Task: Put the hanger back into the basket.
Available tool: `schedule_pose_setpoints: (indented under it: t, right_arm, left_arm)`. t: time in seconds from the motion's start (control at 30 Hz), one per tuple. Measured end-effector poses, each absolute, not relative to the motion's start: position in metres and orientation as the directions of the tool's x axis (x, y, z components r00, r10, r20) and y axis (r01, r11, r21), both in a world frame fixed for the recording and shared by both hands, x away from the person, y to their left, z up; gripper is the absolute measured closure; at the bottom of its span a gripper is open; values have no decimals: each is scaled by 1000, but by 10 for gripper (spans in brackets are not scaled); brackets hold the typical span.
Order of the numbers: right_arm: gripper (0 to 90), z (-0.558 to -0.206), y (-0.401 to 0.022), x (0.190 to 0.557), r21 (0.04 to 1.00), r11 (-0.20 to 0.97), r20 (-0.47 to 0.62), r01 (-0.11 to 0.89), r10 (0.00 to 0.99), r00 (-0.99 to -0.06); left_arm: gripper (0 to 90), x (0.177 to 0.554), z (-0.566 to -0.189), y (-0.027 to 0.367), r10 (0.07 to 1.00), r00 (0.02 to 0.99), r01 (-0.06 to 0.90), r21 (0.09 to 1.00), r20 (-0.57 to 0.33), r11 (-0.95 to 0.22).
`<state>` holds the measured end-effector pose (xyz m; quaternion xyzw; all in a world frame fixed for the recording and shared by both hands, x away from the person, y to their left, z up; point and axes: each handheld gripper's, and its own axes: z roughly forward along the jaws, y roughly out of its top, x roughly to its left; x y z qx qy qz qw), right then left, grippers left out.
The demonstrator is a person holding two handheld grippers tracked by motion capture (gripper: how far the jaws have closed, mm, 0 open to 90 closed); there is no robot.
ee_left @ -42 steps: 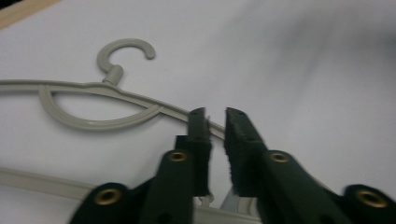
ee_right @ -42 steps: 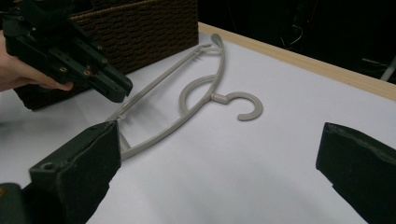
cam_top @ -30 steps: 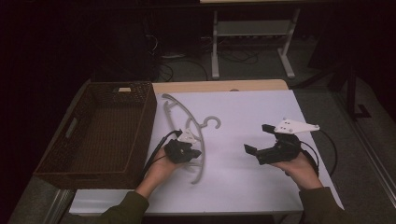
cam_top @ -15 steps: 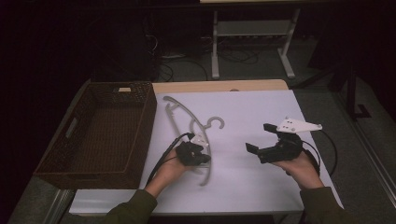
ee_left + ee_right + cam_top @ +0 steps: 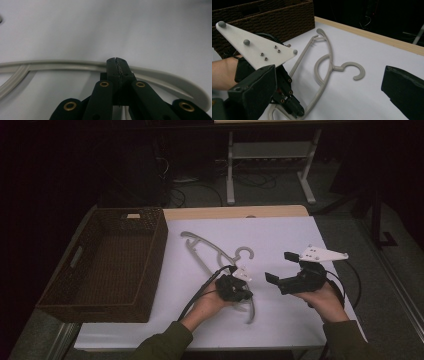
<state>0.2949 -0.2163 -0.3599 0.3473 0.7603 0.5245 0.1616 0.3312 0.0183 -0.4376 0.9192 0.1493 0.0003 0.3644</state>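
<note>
Left tool [image 5: 243, 292]: we see its jaws pressed together in the left gripper view, tips meeting with no gap, and nothing is caught between them. The closed tip sits low over the near arm of the grey plastic hanger [image 5: 215, 257], whose bar curves just behind it; we judge this a lowered approach to that arm, before the jaws part for a grip. Whether the tip touches the bar we cannot tell, since the tool's own links cover the contact.

Right tool [image 5: 281, 269]: its jaws stand wide apart and empty, held to the right of the hanger and well clear of it, probably waiting its turn.

The hanger lies flat on the white worktop [image 5: 280, 232], hook [image 5: 354, 70] pointing toward the right tool, between the two hands and just beside the brown wicker basket [image 5: 80, 255], which we take as a likely destination.

Hidden or unclear: in the high view the left hand [image 5: 210, 302] covers part of the hanger's near arm; the basket's floor is dark, and we cannot make out any contents. The room beyond the worktop is too dim to read.
</note>
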Motion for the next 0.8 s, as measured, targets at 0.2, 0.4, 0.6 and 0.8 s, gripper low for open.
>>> schedule_pose_setpoints:
  t: [0.2, 0.4, 0.6, 0.8]
  right_arm:
    - [0, -361, -216, 294, 905, 218, 120, 367, 696, -708]
    - [155, -367, -208, 295, 870, 263, 141, 417, 678, -722]
    - [304, -379, -190, 298, 831, 327, 143, 451, 657, -740]
    - [621, -394, -164, 308, 769, 418, 145, 484, 624, -768]
  left_arm:
    - [899, 331, -426, 31, 287, 950, 287, 712, -126, -641]
    - [731, 328, -409, 76, 341, 926, 335, 767, -162, -547]
    - [525, 319, -399, 130, 425, 888, 375, 807, -173, -456]
    - [284, 304, -398, 172, 514, 839, 402, 840, -179, -363]
